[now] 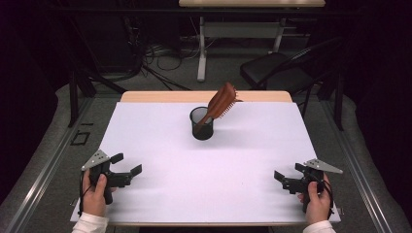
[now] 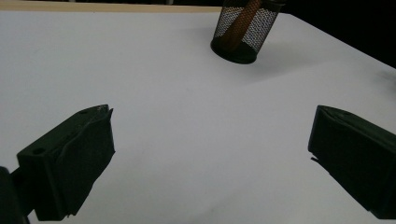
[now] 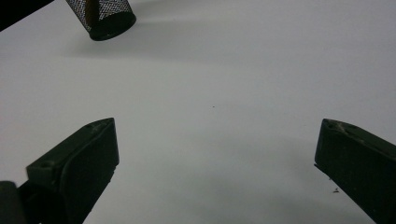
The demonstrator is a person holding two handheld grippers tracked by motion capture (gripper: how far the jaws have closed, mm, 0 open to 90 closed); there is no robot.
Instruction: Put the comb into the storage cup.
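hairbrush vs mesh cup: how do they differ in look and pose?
Colour and make: the hairbrush is reddish-brown and solid, with bristles on its head; the mesh cup is black, see-through wire mesh.
Pose: the cup stands upright on the white table; the brush leans, tilted toward the right, handle down inside the cup.
Height: the brush head sticks out well above the cup's rim.
Shared: both sit far from the grippers, untouched.

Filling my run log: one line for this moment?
left gripper: open, idle | right gripper: open, idle | hairbrush: tilted in mesh cup
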